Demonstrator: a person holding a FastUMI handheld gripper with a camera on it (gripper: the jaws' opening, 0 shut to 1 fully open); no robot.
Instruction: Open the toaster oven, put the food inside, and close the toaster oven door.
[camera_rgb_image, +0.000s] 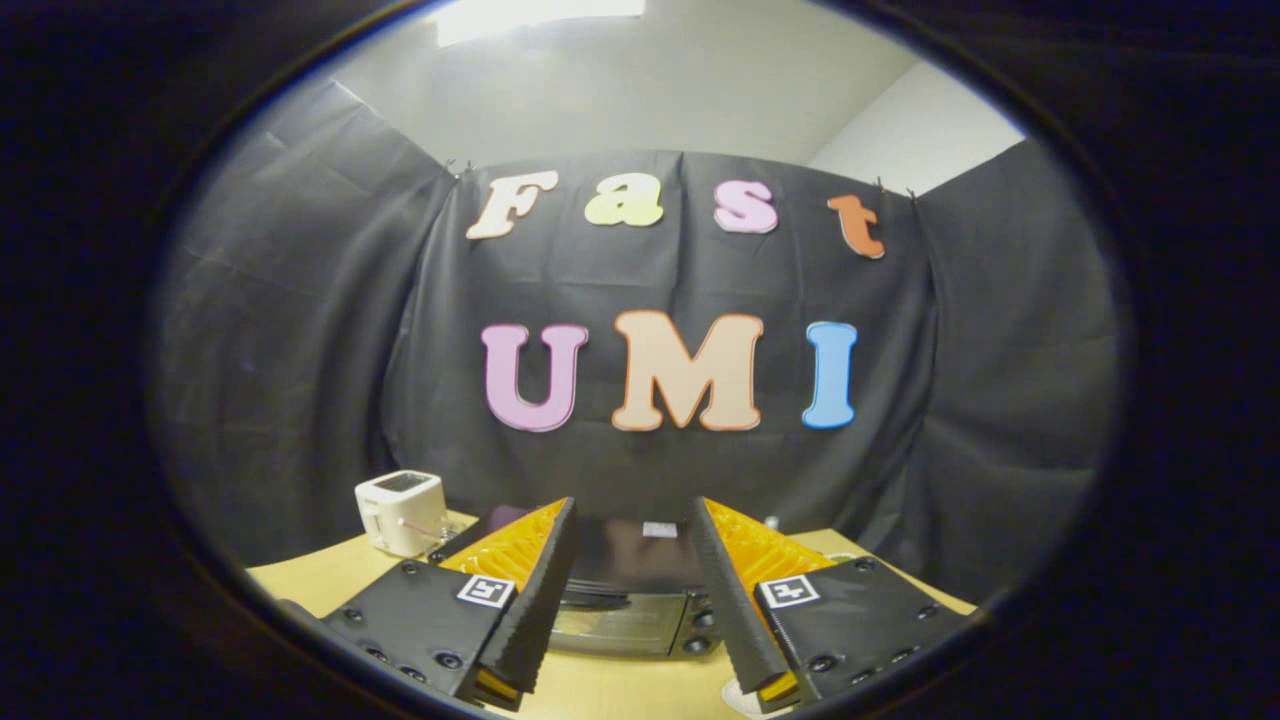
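Facing the gripper (635, 610), fingers apart: black toaster oven (625, 590), door closed.

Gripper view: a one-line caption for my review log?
Open gripper hovering above the black toaster oven, door shut, on the wooden table; a white pop-up toaster stands behind.

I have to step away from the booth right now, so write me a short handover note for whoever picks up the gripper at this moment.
Gripper: open, holding nothing, fingers spread, raised above the table.
Toaster oven: black, on the table just ahead, seen between the fingers; door looks shut, handle across the front.
White toaster: beyond the left finger, near the back wall; not part of the job.
Food: a pale rim peeks out by the right fingertip; I cannot tell what it is.
Done: nothing yet, as far as things lie.
Left: open the door, put the food in, close the door.
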